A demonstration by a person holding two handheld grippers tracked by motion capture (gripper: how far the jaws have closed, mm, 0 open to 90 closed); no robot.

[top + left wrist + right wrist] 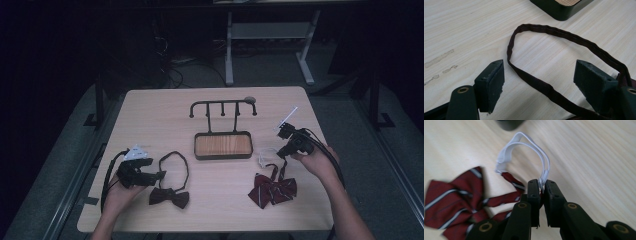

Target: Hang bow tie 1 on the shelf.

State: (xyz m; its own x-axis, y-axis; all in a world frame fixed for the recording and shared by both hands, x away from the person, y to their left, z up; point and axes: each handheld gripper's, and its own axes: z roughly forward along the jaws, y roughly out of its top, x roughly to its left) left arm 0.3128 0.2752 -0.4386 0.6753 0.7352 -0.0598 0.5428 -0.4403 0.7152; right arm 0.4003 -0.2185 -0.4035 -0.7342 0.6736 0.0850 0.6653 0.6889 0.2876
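Pale wooden tabletop, seen from above. At its centre, a black hanger stand with a wood-lined tray and a rail of pegs.

At 5 o'clock from the stand, a striped burgundy bow tie, flat on the tabletop; white elastic neck loop pinched at its near side in the right tongs, clamped tight on it. At 7 o'clock, a dark brown bow tie with its strap looped open toward 12; left tongs spread wide, straddling the strap without touching.

Best done, by judgement: lifted slowly, grip kept on both strands, loop held open, then carried toward 11 o'clock onto a peg.

Hard to make out: peg tips, dim from above; clasp of the elastic, blurred; stand cut off in both gripper views.
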